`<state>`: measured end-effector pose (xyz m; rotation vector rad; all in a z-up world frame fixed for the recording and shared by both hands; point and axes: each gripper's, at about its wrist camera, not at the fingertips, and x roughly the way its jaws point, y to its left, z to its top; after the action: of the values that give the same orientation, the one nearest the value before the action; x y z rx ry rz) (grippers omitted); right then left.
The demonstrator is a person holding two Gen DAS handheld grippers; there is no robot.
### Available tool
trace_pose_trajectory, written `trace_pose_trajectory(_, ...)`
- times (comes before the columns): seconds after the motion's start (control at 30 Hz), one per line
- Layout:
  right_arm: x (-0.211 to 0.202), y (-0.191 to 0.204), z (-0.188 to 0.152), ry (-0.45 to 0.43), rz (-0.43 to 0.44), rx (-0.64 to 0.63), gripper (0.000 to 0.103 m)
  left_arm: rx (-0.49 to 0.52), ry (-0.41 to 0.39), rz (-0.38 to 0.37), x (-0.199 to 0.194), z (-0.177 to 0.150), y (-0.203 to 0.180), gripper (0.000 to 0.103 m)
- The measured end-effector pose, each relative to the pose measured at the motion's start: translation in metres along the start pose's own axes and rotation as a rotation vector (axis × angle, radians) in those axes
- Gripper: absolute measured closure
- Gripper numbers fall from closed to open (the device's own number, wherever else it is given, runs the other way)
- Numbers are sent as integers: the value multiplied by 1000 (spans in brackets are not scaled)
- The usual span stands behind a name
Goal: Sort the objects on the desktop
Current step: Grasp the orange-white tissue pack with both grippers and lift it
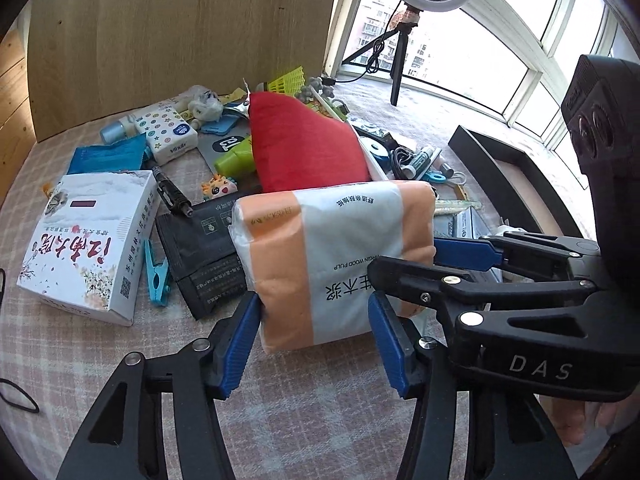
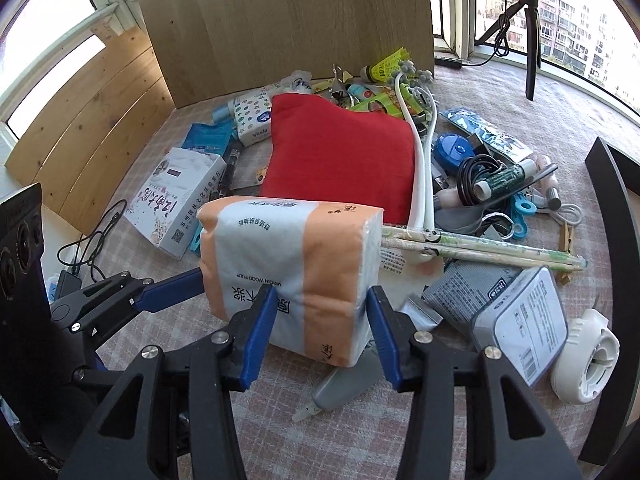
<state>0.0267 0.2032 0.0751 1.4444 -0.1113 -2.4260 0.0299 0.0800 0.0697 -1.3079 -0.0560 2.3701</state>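
Note:
An orange and white tissue pack (image 1: 332, 256) is held above the table by both grippers; it also shows in the right wrist view (image 2: 292, 264). My left gripper (image 1: 316, 344) has its blue pads on the pack's two sides at its near end. My right gripper (image 2: 320, 332) grips the pack's other end, and in the left wrist view it (image 1: 460, 264) reaches in from the right. In the right wrist view the left gripper (image 2: 168, 292) comes in from the left. A red cushion (image 1: 304, 144) lies behind the pack.
A white printed box (image 1: 88, 248), a black pouch (image 1: 200, 256), a blue clip (image 1: 156, 276) and a Vinda tissue pack (image 1: 168, 132) lie at left. Chopsticks (image 2: 480, 248), a white round device (image 2: 584, 364), cables and small items crowd the right. A black tray (image 1: 516, 176) stands at far right.

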Motion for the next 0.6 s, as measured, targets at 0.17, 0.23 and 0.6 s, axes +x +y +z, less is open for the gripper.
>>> trace_pose_trajectory(0.17, -13, -3, 0, -8, 36, -23, 57, -40, -23, 6, -12, -1, -10, 51)
trace_pose_trajectory(0.23, -19, -7, 0, -12, 48, -28, 57, -46, -32, 15, -17, 1, -17, 51)
trace_pose_trajectory(0.6, -70, -66, -3, -71, 58, 13, 57, -2, -67, 11, -22, 21, -85, 51)
